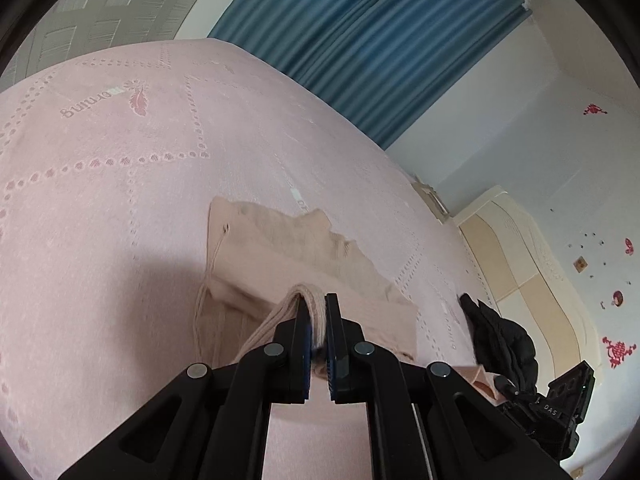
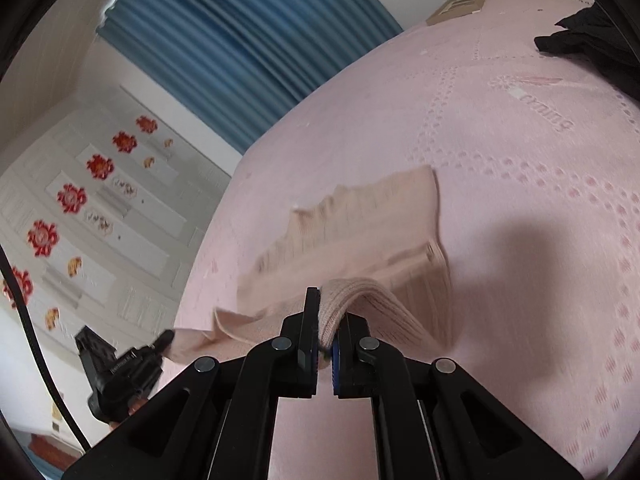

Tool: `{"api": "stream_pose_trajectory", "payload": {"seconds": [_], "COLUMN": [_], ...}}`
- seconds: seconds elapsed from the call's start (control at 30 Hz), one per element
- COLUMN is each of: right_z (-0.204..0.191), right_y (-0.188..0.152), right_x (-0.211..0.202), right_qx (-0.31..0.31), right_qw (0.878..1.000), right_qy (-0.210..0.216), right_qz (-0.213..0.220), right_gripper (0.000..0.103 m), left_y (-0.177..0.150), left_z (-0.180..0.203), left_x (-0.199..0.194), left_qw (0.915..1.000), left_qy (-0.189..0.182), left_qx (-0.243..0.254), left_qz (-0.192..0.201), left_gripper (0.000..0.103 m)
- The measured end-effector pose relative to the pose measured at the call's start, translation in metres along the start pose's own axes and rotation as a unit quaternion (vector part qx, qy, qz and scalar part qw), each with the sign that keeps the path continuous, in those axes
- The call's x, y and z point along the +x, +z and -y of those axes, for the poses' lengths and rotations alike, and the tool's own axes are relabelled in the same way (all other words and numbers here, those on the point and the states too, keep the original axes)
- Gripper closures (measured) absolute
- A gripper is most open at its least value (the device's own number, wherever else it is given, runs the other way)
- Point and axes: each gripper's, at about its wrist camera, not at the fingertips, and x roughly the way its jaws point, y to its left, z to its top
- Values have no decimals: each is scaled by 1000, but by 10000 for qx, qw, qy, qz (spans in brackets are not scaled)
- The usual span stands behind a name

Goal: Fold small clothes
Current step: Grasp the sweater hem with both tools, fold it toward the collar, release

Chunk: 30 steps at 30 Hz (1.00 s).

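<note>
A small beige ribbed knit garment lies on a pink bed cover, with its near edge lifted off the bed. My left gripper is shut on a bunched fold of that near edge. In the right wrist view the same garment stretches away from me, and my right gripper is shut on another fold of its near edge. The left gripper shows at the lower left of the right wrist view, with the cloth spanning between the two. The right gripper appears at the lower right of the left wrist view.
A black garment lies on the bed to the right, also seen at the top right as the black garment. A blue curtain hangs behind the bed. A cream headboard stands at the right, a wardrobe with red decorations at the left.
</note>
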Motion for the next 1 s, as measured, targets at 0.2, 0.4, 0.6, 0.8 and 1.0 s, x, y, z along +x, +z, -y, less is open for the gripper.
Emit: {"api": "stream_pose_trajectory", "payload": {"seconds": [0.2,0.4,0.6,0.8,1.0], "right_z": [7,16,25,31,32], "right_y": [40,68,88,96,62], "right_x": [57,117,170,213,200], "right_qx": [138,138,48,-103,-448], "right_qw": [9999,9998,9994,9967,9944], "right_qy": [8,-59,-268,-682,-737], "right_qz": [-17,-134,-216,-425,-607], "right_gripper": [98,98,98,80,68], "left_y": [33,55,67,65,45], "left_z": [-6,-16,-19,-33,-50], "left_x": [49,104,146,165,139], "left_qw": [9997,9978,9956,9907,9876], "left_qy": [235,630,823,1271,1453], "left_qx": [14,144,415,461,583], "left_qz": [-25,-125,-192,-155,-119], "left_gripper": [97,97,96,52,31]}}
